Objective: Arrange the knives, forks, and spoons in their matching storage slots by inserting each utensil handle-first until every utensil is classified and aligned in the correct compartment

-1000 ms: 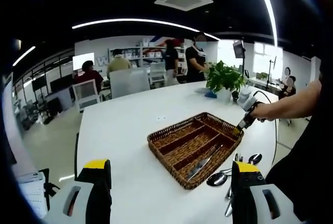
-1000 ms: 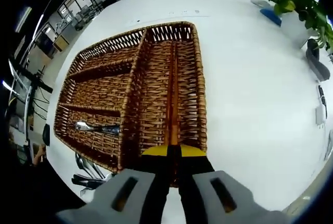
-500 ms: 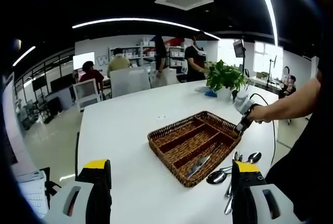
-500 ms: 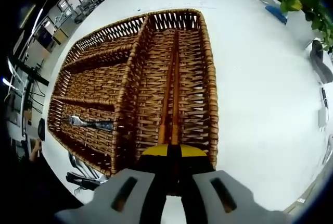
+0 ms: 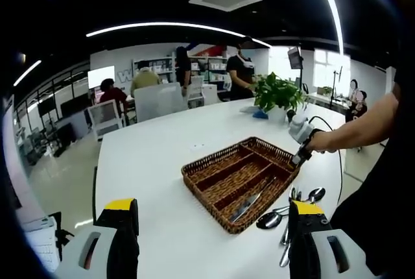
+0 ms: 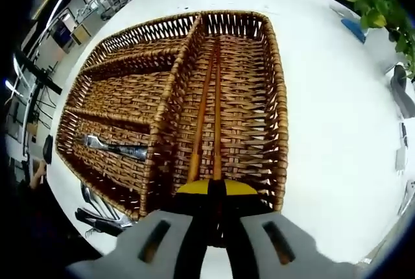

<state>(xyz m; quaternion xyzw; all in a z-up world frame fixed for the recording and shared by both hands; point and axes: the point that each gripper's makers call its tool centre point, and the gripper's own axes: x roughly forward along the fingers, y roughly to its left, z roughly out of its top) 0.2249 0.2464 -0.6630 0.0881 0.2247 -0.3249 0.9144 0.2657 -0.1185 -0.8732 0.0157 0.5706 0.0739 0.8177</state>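
Note:
A brown wicker tray (image 5: 206,165) with several compartments sits on the white table. My right gripper (image 6: 214,187) is shut on a pair of wooden chopsticks (image 6: 206,117). They reach forward along the tray's (image 6: 280,130) long right compartment. A silver utensil (image 6: 117,150) lies in the near left compartment, also visible as the silver utensil (image 5: 251,202). Spoons and other loose cutlery (image 5: 284,218) lie on the table beside the tray. My left gripper (image 5: 211,230) hangs open over the table, short of the tray. My right gripper (image 5: 299,156) meets the tray's far right corner.
A potted plant (image 5: 279,96) stands at the table's far end, with a blue object beside it. A person's arm (image 5: 356,133) holds the right gripper. Office chairs, desks and several people fill the background. Loose cutlery (image 6: 97,211) lies outside the tray's near left edge.
The right gripper view has shifted slightly over the tray, with the chopsticks still held along the long compartment. The left gripper is unchanged. People in the background have walked.

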